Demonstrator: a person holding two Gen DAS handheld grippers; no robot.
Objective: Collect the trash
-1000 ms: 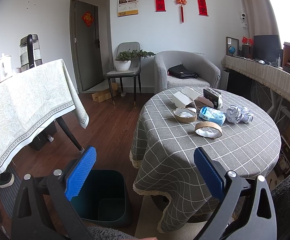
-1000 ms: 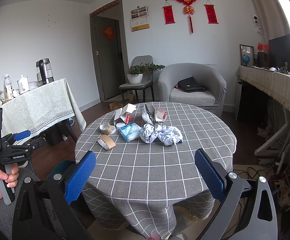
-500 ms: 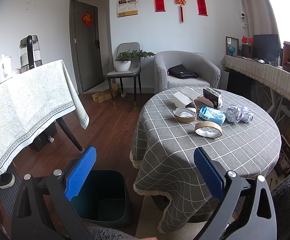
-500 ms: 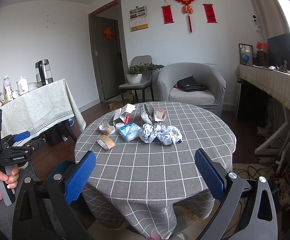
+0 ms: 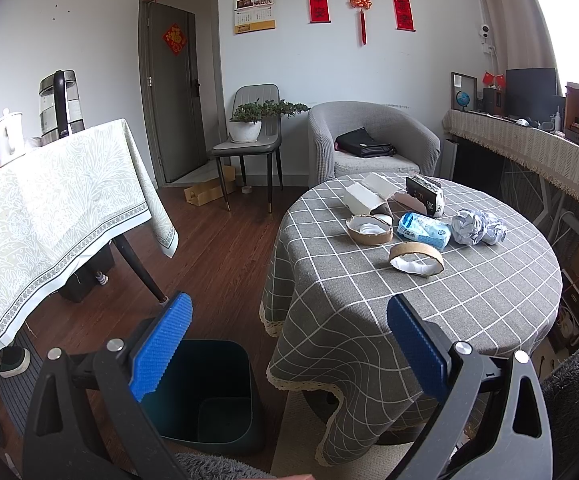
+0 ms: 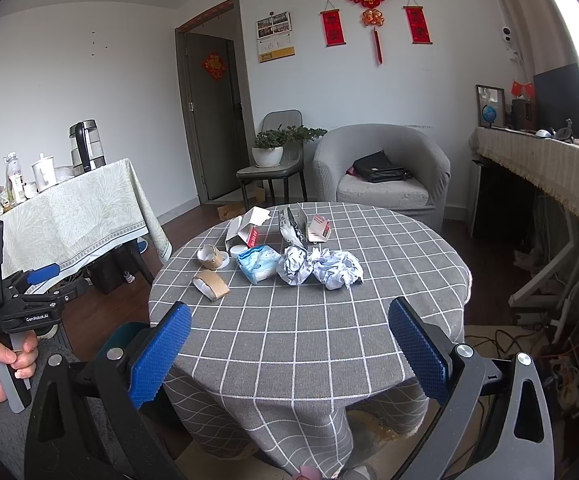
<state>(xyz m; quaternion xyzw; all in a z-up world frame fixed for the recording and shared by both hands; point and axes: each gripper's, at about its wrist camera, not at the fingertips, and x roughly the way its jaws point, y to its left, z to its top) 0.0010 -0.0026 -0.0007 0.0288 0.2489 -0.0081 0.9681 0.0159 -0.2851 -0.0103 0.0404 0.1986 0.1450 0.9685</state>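
Trash lies on the round table with a grey checked cloth (image 6: 309, 340): crumpled paper balls (image 6: 335, 268) (image 5: 477, 227), a blue wipes pack (image 6: 258, 263) (image 5: 423, 230), cardboard tape rings (image 6: 211, 285) (image 5: 416, 259), torn boxes (image 6: 247, 228) (image 5: 365, 198) and a dark packet (image 6: 292, 227). A dark green bin (image 5: 205, 392) stands on the floor left of the table. My left gripper (image 5: 289, 350) is open and empty above the bin and the table edge; it also shows in the right wrist view (image 6: 29, 280). My right gripper (image 6: 289, 350) is open and empty before the table's near edge.
A second table with a pale cloth (image 5: 49, 200), a kettle and a jug stands to the left. A grey armchair (image 6: 381, 168) and a chair with a potted plant (image 6: 273, 160) stand behind. A long covered bench (image 6: 549, 168) runs along the right wall, with cables below.
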